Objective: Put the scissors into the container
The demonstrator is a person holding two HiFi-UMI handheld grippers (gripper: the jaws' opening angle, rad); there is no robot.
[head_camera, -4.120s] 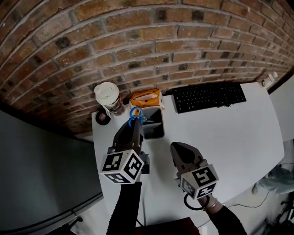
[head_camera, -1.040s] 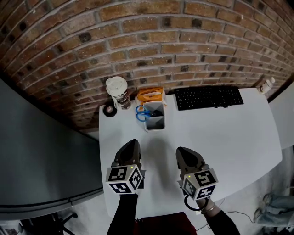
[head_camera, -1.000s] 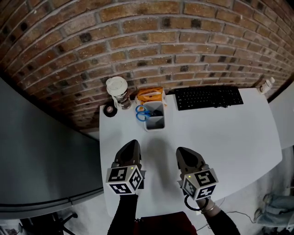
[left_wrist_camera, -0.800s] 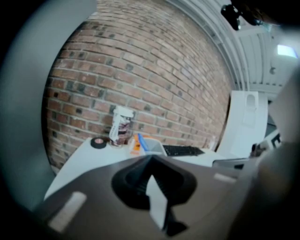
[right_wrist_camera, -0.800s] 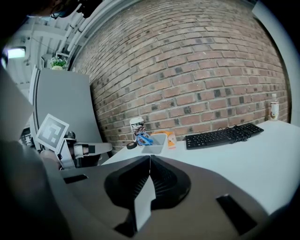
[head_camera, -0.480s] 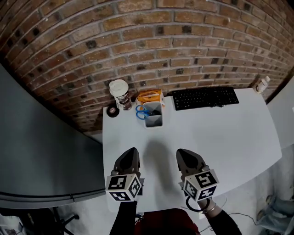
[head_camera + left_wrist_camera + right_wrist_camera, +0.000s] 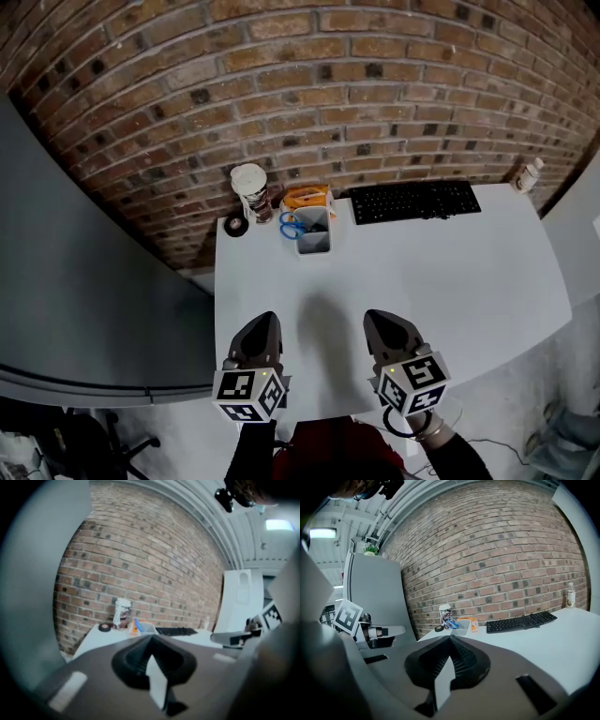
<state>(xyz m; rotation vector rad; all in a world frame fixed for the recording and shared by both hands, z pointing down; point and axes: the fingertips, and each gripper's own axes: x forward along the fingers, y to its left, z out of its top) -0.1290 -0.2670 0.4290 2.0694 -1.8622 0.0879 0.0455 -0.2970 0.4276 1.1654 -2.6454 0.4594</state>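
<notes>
The scissors (image 7: 292,223) sit in the container (image 7: 316,242), blue handles poking over its rim, up by the brick wall (image 7: 375,94). Well apart from them, at the near edge of the table (image 7: 469,272), the left gripper (image 7: 264,321) and right gripper (image 7: 378,319) hover side by side. Both have their jaws pressed together on nothing.

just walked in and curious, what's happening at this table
A person holds a two-jaw gripper in each hand. The left gripper and right gripper are both shut and empty, over the near edge of the white table, apart from everything else. The blue-handled scissors already sit in the grey container at the back, between a lidded cup and a keyboard. The job looks done.
</notes>
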